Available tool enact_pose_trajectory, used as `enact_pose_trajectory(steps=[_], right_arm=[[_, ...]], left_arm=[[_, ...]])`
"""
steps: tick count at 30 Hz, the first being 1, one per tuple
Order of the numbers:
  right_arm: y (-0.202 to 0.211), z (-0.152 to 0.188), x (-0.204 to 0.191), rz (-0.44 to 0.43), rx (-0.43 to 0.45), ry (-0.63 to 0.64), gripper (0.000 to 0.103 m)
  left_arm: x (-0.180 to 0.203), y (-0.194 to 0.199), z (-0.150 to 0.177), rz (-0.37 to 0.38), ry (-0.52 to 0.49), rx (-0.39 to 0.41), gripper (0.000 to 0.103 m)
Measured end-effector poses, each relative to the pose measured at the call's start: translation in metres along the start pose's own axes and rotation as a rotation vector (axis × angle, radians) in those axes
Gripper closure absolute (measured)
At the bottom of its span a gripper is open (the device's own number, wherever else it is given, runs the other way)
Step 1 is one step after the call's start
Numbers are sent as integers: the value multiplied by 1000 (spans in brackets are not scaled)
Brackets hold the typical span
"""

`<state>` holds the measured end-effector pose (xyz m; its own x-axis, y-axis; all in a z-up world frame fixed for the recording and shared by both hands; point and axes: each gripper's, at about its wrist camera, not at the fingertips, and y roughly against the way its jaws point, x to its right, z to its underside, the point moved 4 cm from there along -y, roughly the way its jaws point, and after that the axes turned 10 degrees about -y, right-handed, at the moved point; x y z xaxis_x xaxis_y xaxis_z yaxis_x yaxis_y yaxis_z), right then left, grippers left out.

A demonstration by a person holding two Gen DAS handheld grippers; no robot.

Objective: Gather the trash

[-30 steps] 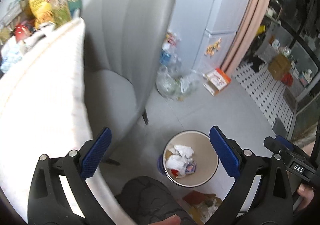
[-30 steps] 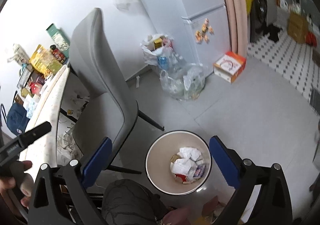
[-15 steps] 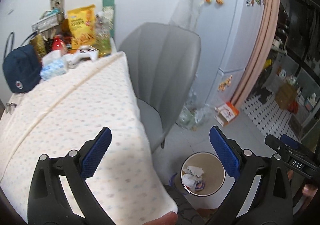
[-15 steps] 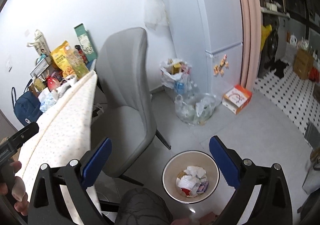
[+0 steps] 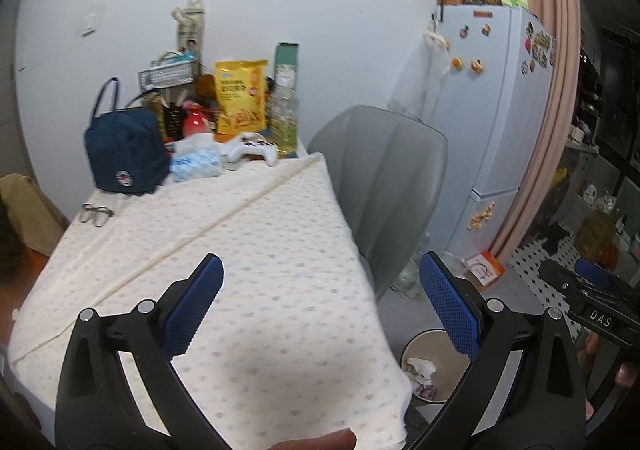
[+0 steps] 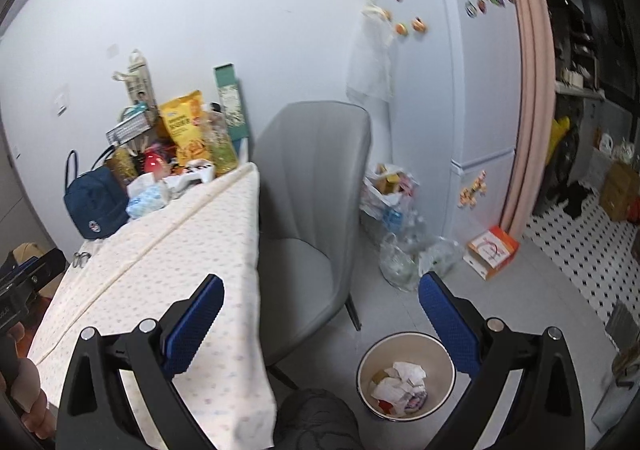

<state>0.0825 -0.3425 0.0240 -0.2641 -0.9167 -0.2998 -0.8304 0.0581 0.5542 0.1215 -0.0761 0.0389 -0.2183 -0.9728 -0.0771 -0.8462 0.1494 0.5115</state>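
Right wrist view: showing waste bin (image 6: 406, 372) on floor beside grey chair (image 6: 316, 209), crumpled paper trash (image 6: 400, 382) lying inside. Hovering above with right gripper (image 6: 320, 314), jaws wide apart, holding nothing. Left gripper (image 5: 320, 308) likewise gaping empty over tablecloth (image 5: 240, 270). Judging step: searching for further trash. Calling next for scan of clutter at table's far end near snack bag (image 5: 240, 95), then reach and pinch.

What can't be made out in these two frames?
- Waste bin, left wrist view: the tablecloth and left tongs cover most of it.
- Bin contents, right wrist view: crumpled paper, single items too small to tell.
- Clutter behind the navy bag: overlapping and blurred.
- Yellow snack bag: print unreadable.
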Motion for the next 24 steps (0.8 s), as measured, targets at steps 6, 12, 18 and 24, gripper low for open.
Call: enact_pose_trajectory(steps=[6,12,18,24], right_arm=[[19,5,-37,-58,16,43,7],[43,15,-70,-79,45,97,7],[70,28,-88,-140,64,134,7],[88,33,-88,-180,76,123,7]], left_arm=[[-30,39,9,-54,14,26,5],[-50,66,20,-96,34,41,5],[-66,90,32,-130,54,55,5],[-74,107,37,-156,62,72,5]])
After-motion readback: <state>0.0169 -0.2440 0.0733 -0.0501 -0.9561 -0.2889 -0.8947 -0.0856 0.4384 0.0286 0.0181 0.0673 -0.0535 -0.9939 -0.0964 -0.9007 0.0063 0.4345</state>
